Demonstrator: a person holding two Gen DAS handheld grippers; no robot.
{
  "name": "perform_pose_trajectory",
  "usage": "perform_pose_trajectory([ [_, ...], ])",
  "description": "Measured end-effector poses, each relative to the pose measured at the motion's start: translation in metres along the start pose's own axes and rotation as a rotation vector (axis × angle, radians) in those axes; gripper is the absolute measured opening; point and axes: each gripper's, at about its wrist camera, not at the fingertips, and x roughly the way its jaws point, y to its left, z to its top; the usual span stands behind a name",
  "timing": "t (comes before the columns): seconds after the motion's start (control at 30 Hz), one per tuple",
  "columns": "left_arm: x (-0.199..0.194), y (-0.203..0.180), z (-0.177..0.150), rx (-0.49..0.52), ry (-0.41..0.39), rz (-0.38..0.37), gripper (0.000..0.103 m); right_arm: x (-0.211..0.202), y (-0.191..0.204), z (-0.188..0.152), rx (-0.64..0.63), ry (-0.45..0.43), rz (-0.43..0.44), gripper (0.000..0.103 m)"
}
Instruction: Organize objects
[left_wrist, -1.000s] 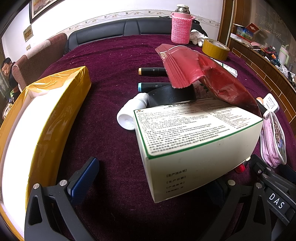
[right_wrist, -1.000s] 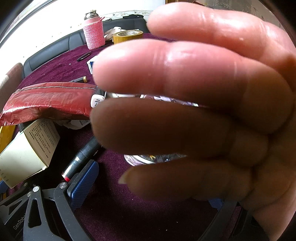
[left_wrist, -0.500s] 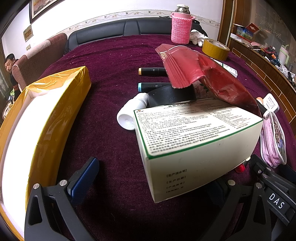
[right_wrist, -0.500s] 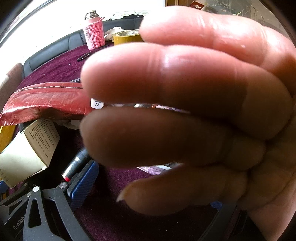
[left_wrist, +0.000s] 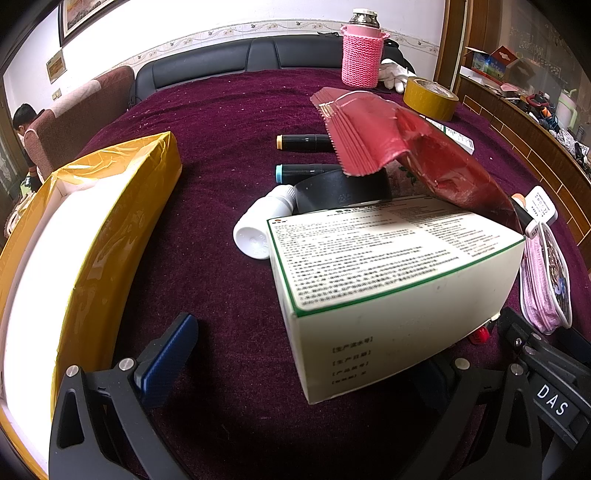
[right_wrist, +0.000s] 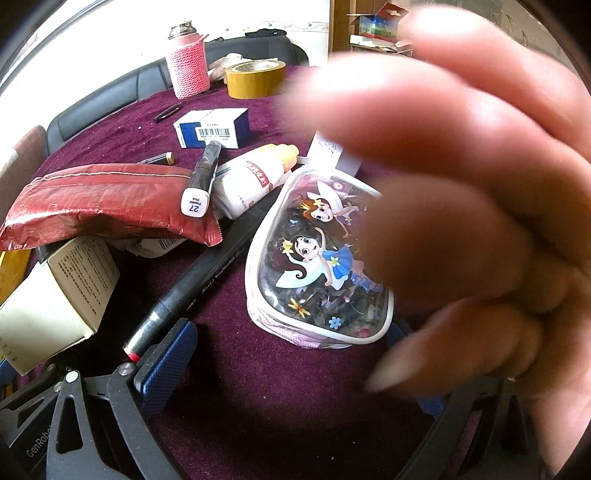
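Note:
A pile of objects lies on the purple cloth. A white carton with green edging (left_wrist: 391, 280) sits just ahead of my open, empty left gripper (left_wrist: 306, 354), and shows in the right wrist view (right_wrist: 55, 295). A red foil pouch (left_wrist: 406, 158) leans over it. My right gripper (right_wrist: 291, 354) is open and empty, with a cartoon-printed pouch (right_wrist: 317, 266) between its fingers and a black marker (right_wrist: 192, 280) by its left finger (right_wrist: 166, 362). A blurred bare hand (right_wrist: 461, 206) covers the right of that view.
An open yellow box (left_wrist: 110, 236) stands at the left. A white bottle (left_wrist: 262, 225), black tape roll (left_wrist: 343, 190), two markers (left_wrist: 303, 142), a pink knitted flask (left_wrist: 362, 55), yellow tape (left_wrist: 430, 98), a glue bottle (right_wrist: 255, 177) and a blue-white box (right_wrist: 214, 127) lie around.
The bare hand has pulled back to the right of the right wrist view, uncovering the cartoon pouch, marker and glue bottle. The left wrist view is unchanged.

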Motion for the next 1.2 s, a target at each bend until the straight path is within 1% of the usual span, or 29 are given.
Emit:
perform_pose_trajectory([
  [0.67, -0.0002, 0.0001, -0.0002, 0.000, 0.004, 0.000, 0.103, 0.0020, 0.0039, 0.0028, 0.000, 0.000, 0.000, 0.103],
  [0.87, -0.0055, 0.0004, -0.0051, 0.003, 0.008, -0.002, 0.103, 0.0030, 0.0055, 0.0038, 0.005, -0.004, -0.007, 0.103],
  [1.1, -0.0063, 0.0010, -0.0070, -0.005, 0.007, 0.006, 0.103, 0.0009, 0.0052, -0.0005, 0.010, -0.007, -0.009, 0.103],
  [1.2, -0.0067, -0.0004, -0.0073, -0.007, 0.022, 0.001, 0.103, 0.0010, 0.0052, -0.0005, 0.010, -0.006, -0.009, 0.103],
])
